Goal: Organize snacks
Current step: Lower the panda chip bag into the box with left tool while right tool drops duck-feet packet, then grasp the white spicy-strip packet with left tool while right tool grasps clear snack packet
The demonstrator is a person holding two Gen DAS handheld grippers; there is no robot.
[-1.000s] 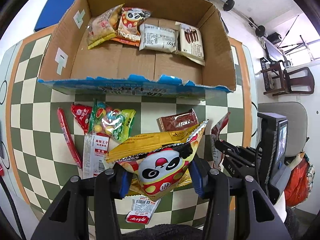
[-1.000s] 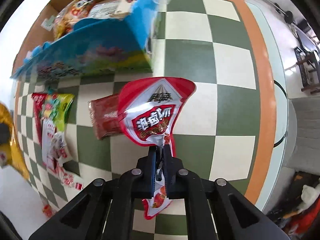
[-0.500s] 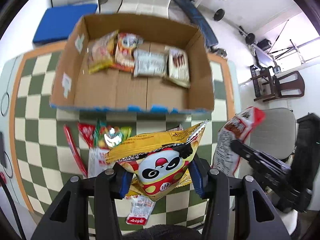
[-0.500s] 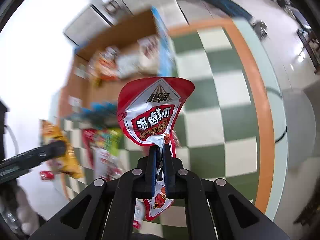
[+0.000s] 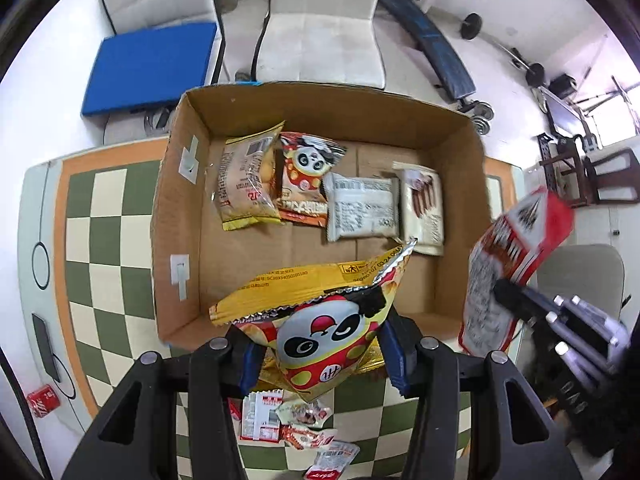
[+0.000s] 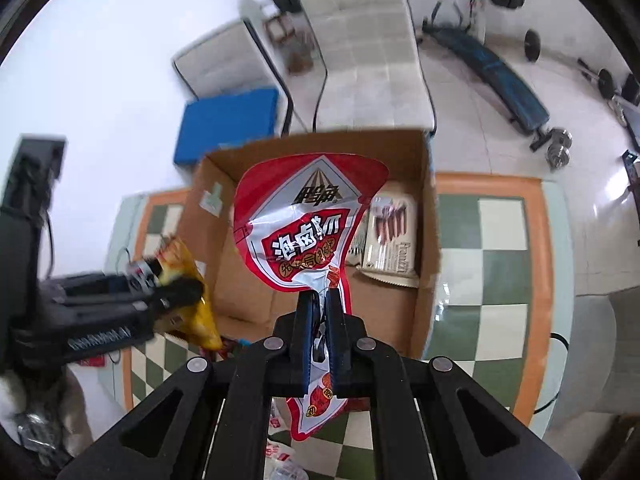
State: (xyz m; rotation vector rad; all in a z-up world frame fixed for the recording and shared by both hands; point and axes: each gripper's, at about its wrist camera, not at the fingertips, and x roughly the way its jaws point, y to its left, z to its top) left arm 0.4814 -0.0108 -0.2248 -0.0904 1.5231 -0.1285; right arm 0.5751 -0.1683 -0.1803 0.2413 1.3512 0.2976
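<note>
Left wrist view: left gripper [image 5: 322,354] clamped on a yellow panda snack bag [image 5: 320,320], pads pressing both sides, bag hanging over the near wall of an open cardboard box [image 5: 176,240]. Inside the box, four packets in a row along the far part: a pale yellow cracker pack [image 5: 246,184], a second panda bag [image 5: 306,178], a white pack [image 5: 362,206], a cream wafer pack [image 5: 424,206]. More small packets [image 5: 288,424] on the checkered table [image 5: 104,216] below the gripper. At right, blurred, the right gripper [image 5: 506,294] pinching a red-and-white snack bag [image 5: 516,256]. Right wrist view: right gripper [image 6: 319,312] squeezed nearly together on the red-and-white snack bag [image 6: 308,224], held above the box [image 6: 426,240]; left gripper [image 6: 176,286] at left with the yellow bag [image 6: 188,276].
</note>
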